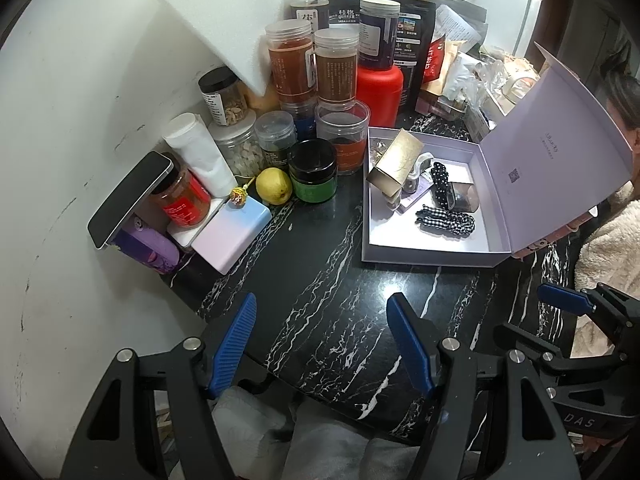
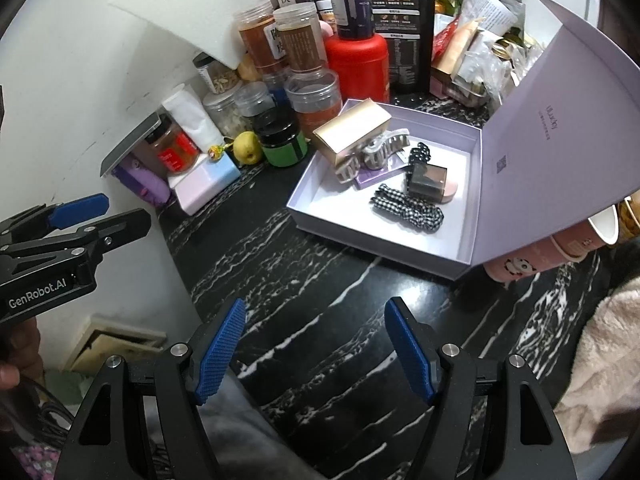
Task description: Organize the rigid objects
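**Spotter:** What have your tools got hold of?

**Operator:** Nothing. My left tool [image 1: 322,340] hangs over the black marbled worktop [image 1: 320,280] with its blue pads well apart and only bare stone between them. My right tool [image 2: 314,346] is the same: jaws parted, empty, tilted down at the worktop.

**Spotter:** Where's the stuff to sort?

**Operator:** Ahead of both tools sits the lilac box [image 2: 360,240], lid [image 2: 552,140] standing open on its right side. Inside I see a gold carton [image 2: 352,130] leaning on the box's far left corner, a pale claw clip [image 2: 372,156] just beside it, a checked scrunchie [image 2: 408,208] nearer me, and a small dark cube case [image 2: 428,182] between scrunchie and lid.

**Spotter:** And outside the box?

**Operator:** Left of it, against the wall, a crowd of jars: a green-labelled black jar [image 1: 313,176] with a yellow fruit [image 1: 274,185] touching its left side, a red bottle [image 1: 379,92] behind. A pink panda cup [image 2: 560,248] lies under the open lid.
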### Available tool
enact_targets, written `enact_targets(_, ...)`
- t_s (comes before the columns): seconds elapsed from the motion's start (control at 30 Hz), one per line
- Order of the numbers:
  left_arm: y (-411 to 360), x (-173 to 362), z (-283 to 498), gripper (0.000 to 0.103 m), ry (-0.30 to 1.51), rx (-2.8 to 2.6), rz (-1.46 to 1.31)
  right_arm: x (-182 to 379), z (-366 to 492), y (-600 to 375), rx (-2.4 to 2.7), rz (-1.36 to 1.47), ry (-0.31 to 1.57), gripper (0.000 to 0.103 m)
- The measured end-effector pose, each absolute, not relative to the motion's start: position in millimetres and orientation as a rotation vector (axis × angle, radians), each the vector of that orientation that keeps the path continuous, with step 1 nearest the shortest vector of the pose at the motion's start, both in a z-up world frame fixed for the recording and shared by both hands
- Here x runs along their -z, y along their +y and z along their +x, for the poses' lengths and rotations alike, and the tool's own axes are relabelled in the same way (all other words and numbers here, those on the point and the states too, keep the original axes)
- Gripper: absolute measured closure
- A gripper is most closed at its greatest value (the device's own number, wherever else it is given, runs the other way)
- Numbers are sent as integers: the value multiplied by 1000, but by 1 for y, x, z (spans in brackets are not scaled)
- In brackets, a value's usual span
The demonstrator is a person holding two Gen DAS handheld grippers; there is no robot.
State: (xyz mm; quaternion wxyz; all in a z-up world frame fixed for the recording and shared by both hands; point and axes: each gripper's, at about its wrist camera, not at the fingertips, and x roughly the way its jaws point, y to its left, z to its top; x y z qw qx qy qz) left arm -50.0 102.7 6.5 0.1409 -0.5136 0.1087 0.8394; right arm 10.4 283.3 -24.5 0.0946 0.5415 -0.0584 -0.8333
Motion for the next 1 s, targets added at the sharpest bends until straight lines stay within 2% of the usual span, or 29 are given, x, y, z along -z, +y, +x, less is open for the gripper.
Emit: enact_targets(1.0,89,5,-64,36,283,-2432,-1545,38,-5,270,2397,1644,-134,30)
